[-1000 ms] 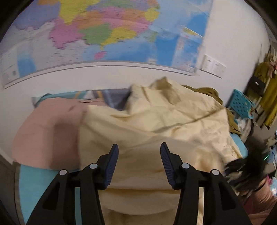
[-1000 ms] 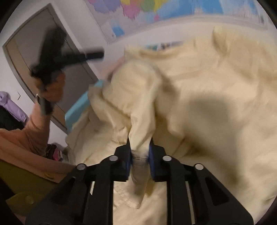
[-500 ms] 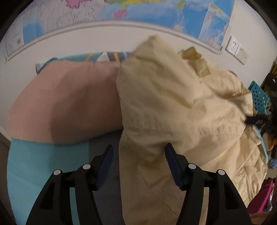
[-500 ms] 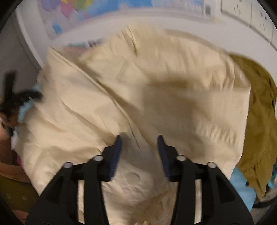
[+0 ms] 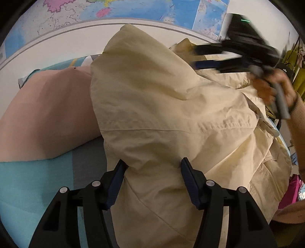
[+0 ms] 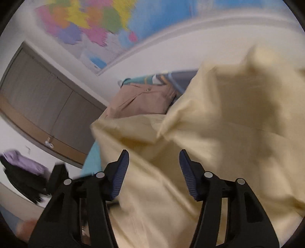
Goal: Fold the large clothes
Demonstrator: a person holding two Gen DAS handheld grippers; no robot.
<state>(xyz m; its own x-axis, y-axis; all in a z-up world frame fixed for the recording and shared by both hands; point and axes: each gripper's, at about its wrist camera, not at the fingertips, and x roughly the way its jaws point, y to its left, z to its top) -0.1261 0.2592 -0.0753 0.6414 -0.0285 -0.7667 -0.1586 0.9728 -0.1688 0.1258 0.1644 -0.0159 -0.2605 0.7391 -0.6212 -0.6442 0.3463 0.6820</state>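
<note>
Comparing with a second ago, we find our right gripper (image 6: 153,167) no longer pinches the fold of the cream jacket (image 5: 171,118) it then clamped; its fingers have just been opening and now stand well apart, cloth lying beneath them but not pressed. Our left gripper (image 5: 152,177) has sunk closer to the cloth, its fingers likewise spread wide, a bulge of jacket between them with the left pad at the fabric's edge and no squeeze visible. The jacket lies heaped on a turquoise and grey surface (image 5: 38,183), partly over a pink garment (image 5: 47,118). Crumpled as it is, we cannot tell its long axis; one peak rises toward the wall map (image 5: 133,9). From the left wrist view, our right hand (image 5: 270,91) shows blurred at the jacket's far right.
</note>
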